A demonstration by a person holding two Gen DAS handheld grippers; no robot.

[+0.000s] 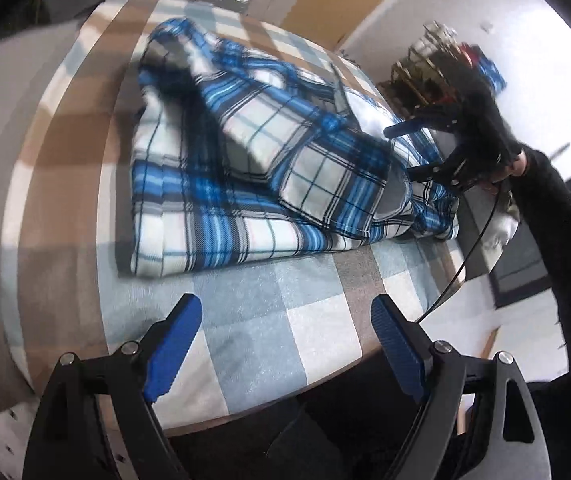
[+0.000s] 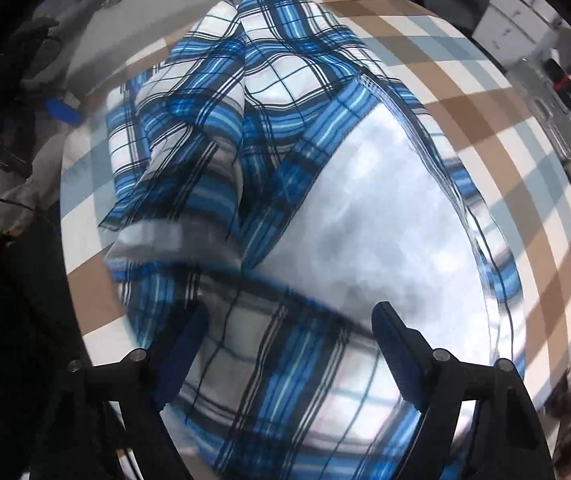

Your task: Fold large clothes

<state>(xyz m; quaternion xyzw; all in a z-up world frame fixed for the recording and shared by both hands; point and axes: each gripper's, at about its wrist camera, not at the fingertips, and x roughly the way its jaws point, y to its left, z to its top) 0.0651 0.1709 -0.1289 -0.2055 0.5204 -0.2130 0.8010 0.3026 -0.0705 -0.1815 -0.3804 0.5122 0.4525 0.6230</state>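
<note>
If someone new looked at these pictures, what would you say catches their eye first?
The blue-and-white plaid garment, partly folded in a heap on the checked tablecloth, fills the middle of both views. The right gripper hangs open at the garment's far edge, where the pale lining shows. The left gripper is open too, over bare cloth near the table's front edge, holding nothing.

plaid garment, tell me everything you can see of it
The plaid garment is soft, fleecy-looking cloth in blue, white and grey checks with dark lines. It lies partly folded and rumpled in layers on the checked table cover, its pale inner side turned up. The open right gripper hovers at its edge; contact is unclear.
</note>
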